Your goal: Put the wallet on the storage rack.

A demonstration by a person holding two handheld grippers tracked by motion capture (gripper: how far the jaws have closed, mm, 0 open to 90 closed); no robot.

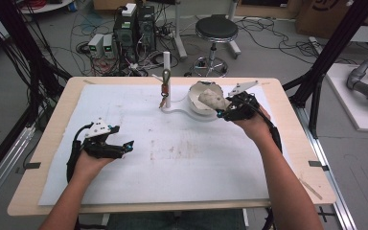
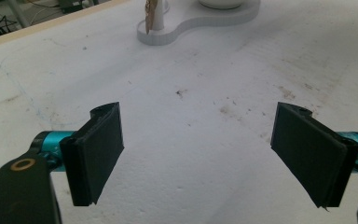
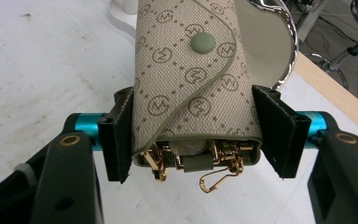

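A beige key pouch (image 3: 193, 79) is patterned with brown monogram circles and dotted diamonds, trimmed in olive green, with a green snap and gold clasps. Black pads and teal fittings are seen on the right tool (image 3: 200, 135). The tabletop (image 1: 52, 143) is pale wood under a stained white mat (image 1: 182, 158).

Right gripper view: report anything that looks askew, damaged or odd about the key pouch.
The monogram key pouch sits squarely between the right tongs, snapped shut and undamaged. One oddity: at its open bottom edge, gold key hooks dangle out loose, one swung clear below the rim, where it could snag.
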